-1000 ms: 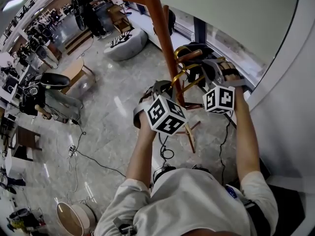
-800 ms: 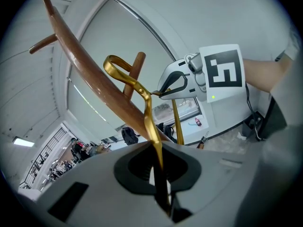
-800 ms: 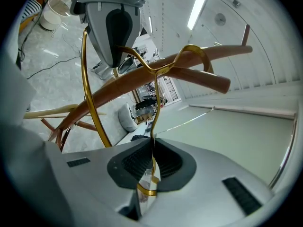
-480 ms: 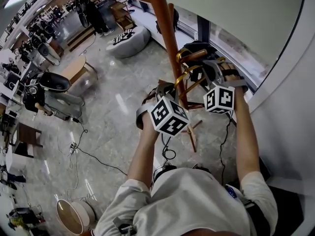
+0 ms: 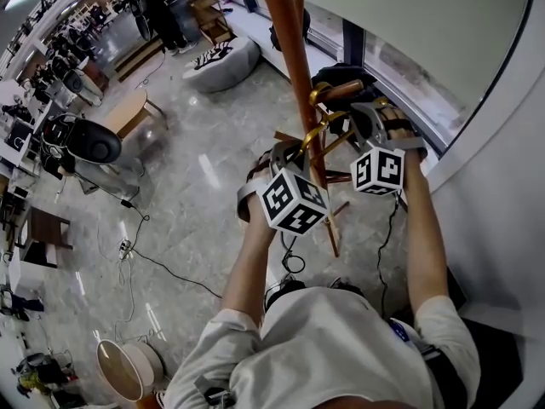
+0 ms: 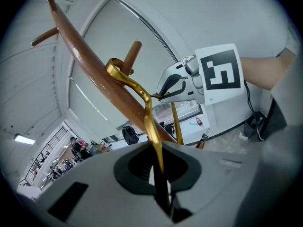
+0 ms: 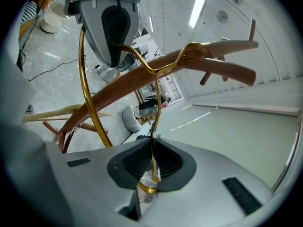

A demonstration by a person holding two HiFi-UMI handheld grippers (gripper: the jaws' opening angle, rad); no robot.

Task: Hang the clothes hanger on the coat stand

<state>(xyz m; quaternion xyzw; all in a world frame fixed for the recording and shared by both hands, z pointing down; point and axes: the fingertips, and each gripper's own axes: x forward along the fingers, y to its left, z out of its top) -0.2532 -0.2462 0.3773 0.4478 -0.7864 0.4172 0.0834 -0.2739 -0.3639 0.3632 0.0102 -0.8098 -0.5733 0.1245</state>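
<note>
Pretty bright everywhere, mostly from ceiling strip lights (image 7: 199, 6) overhead. The glossy floor (image 5: 183, 203) kicks back pale streaks of glare, and shadows are faint. All three views are heavy fisheye: straight edges bow, and the corners go black in my two gripper views. Stuff right up against those lenses is soft and mushy. The hanger (image 6: 152, 131) stays crisp further out, with a slight gold sheen.
</note>
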